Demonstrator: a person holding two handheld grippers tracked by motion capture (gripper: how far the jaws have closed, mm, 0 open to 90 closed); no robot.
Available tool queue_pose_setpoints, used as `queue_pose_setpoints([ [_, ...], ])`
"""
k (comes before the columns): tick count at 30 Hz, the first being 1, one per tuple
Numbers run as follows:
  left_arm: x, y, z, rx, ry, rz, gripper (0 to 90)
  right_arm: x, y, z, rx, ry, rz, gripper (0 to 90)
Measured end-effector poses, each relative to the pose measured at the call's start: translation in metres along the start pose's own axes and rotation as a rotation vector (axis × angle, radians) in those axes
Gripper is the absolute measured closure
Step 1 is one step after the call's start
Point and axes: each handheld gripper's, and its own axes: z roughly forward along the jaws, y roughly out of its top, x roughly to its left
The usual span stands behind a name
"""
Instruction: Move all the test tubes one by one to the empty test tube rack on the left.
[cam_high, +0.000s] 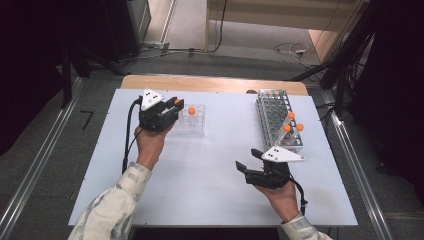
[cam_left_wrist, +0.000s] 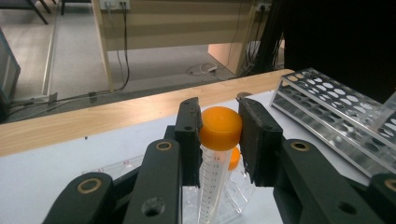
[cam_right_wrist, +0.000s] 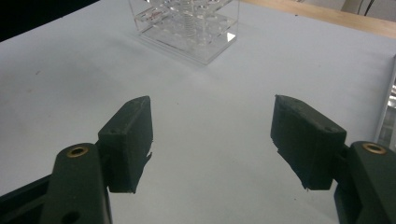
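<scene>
Orange-capped tube (cam_left_wrist: 219, 135) sits clamped between left gripper (cam_left_wrist: 219, 140) jaws above clear rack (cam_high: 190, 121).

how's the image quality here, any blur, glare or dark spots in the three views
High view: the white table is evenly lit, while the room's far left and right corners fall into black. Left gripper view: the left tongs and the orange-capped tube they clamp are fairly sharp; the white rack behind is softer. Right gripper view: the open right tongs are dark and grainy, and the clear rack looks hazy.

clear rack (cam_high: 190, 121): desk (cam_high: 210, 170) left-rear, one tube (cam_high: 191, 112) in it | metal rack (cam_high: 278, 119): desk right-rear, three tubes (cam_high: 292, 125) at its near end
</scene>
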Motion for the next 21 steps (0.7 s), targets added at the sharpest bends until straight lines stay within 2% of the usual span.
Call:
queue_pose_setpoints([
  [8,-0.003,0.011,0.011,-0.009,0.025,0.019,70.4,-0.006,-0.003,-0.006,-0.007,-0.014,0.015,28.5],
  [21,-0.002,0.004,0.024,0.015,0.048,0.023,70.3,-0.008,-0.004,-0.008,-0.009,-0.021,0.02,28.8],
])
